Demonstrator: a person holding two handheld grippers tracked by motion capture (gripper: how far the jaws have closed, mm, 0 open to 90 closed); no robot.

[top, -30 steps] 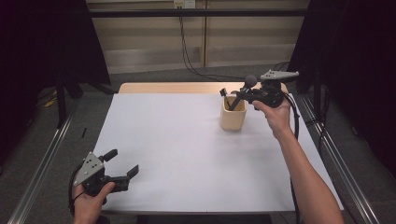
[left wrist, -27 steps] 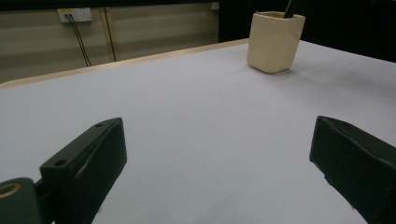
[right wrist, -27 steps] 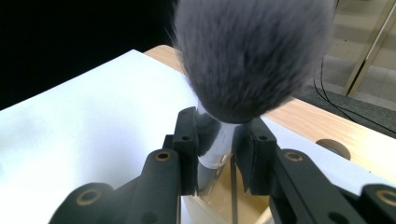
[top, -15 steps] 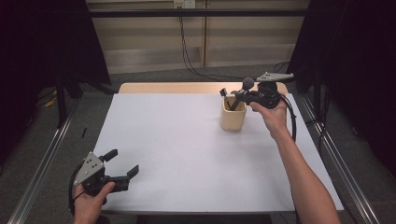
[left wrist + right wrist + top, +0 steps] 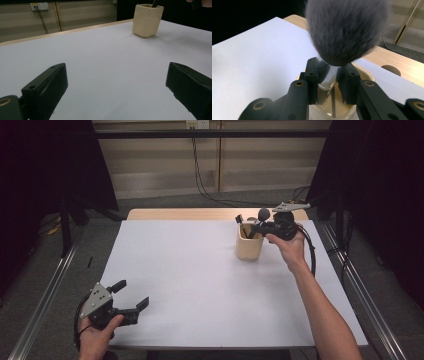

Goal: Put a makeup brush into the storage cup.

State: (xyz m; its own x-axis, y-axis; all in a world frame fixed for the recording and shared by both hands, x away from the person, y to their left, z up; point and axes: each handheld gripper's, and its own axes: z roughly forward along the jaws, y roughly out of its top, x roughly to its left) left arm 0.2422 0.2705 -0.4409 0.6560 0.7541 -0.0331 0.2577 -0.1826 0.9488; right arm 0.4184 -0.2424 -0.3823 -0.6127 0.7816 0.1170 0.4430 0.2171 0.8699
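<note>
- Brush (image 5: 345, 30): grey bristle head upright and blurred in the right gripper view, hiding the table edge behind it; its silver ferrule sits between the jaws; the handle below drops into the cup and is largely hidden by the jaws; in the high view the head is a small dark knob (image 5: 263, 213) above the cup.
- Right gripper (image 5: 329, 77): jaws narrowed onto the ferrule, pads pressed to either side; held over the cup at the far right of the table (image 5: 200, 270); a cable (image 5: 313, 255) trails from it past the wrist.
- Cup (image 5: 249, 245): cream, square-mouthed, standing on the white sheet near the far edge; its rim is cut by the frame top in the left gripper view (image 5: 147, 20); a thin dark stick stands inside, its kind not legible.
- Left gripper (image 5: 129, 300): at the near left corner, well apart from the cup; jaws spread wide with nothing between them, bare sheet showing in the gap.
- Surroundings: wooden table edge (image 5: 392, 57) with a round hole; dark curtains at both sides; wall cables (image 5: 197, 165) behind; nothing lies between the left gripper and the cup.
</note>
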